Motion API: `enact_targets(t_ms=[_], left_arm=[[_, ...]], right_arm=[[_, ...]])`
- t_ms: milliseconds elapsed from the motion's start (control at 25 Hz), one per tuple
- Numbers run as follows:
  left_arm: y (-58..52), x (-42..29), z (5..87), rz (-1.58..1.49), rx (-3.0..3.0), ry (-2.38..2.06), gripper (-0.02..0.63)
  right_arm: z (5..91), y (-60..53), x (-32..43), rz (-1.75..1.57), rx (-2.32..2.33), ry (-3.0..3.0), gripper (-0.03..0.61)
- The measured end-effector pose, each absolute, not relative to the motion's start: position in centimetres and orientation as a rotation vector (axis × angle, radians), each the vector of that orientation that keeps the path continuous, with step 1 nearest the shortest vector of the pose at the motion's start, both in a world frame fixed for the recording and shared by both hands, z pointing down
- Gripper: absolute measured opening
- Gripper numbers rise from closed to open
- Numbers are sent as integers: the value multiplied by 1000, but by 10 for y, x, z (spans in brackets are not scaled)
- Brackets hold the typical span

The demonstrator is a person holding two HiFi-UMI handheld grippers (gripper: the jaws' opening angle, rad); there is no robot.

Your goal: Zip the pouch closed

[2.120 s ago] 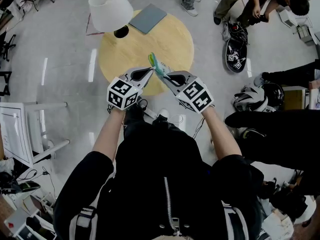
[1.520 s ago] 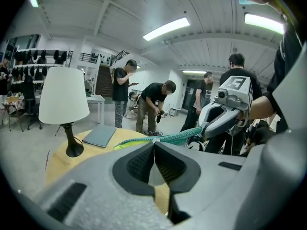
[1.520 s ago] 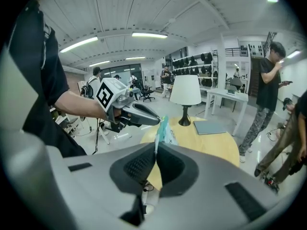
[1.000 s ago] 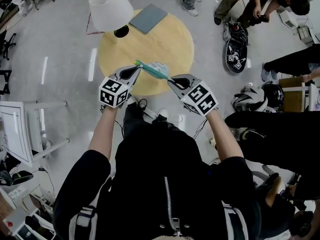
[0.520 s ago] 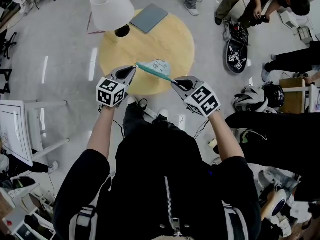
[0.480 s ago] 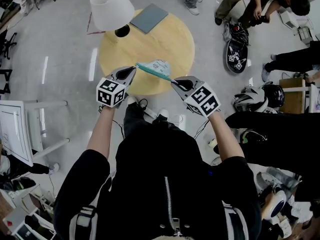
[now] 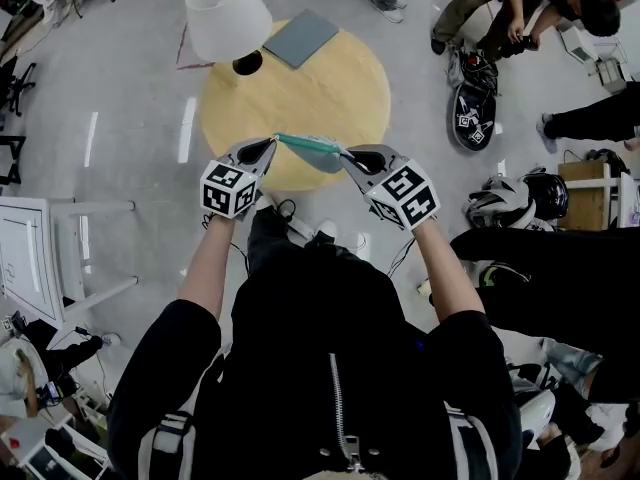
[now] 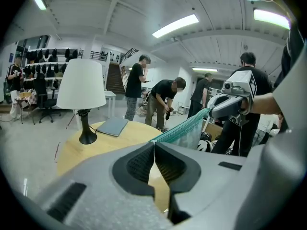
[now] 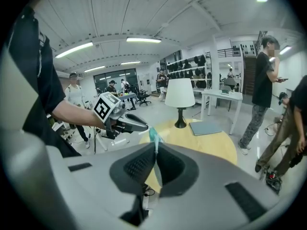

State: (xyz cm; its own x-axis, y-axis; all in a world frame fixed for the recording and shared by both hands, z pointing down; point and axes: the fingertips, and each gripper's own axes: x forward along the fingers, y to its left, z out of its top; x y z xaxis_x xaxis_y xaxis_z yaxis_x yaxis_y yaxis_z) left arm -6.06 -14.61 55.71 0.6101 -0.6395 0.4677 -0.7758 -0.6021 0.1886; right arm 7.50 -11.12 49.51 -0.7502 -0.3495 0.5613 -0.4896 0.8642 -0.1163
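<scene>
- Left gripper, its jaws just closing tighter, pinches one end of the translucent teal-zippered pouch.
- Right gripper clamps the other end, above the round wooden table.
- Keep the zip line taut.

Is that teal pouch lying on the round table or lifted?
Lifted: the teal zip pouch stretches mid-air between left gripper, jaws just closed further, and right gripper, both clamped on its ends.
</scene>
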Motion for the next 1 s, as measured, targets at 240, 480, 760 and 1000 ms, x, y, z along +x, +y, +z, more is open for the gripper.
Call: enact_targets(t_ms=[240, 480, 760, 1000], left_arm=[[-147, -60, 554, 490, 2454, -1157, 18], [-155, -60, 525, 401, 2494, -1214, 43], [-166, -65, 472, 331, 2554, -1351, -2], [-172, -61, 430, 270, 2619, -1426, -2]], right_arm=[[481, -116, 64, 352, 613, -2540, 14], [478, -130, 60, 384, 659, -2568, 14], [469, -156, 73, 405, 853, -2559, 15], [459, -176, 95, 443, 1015, -2574, 15]])
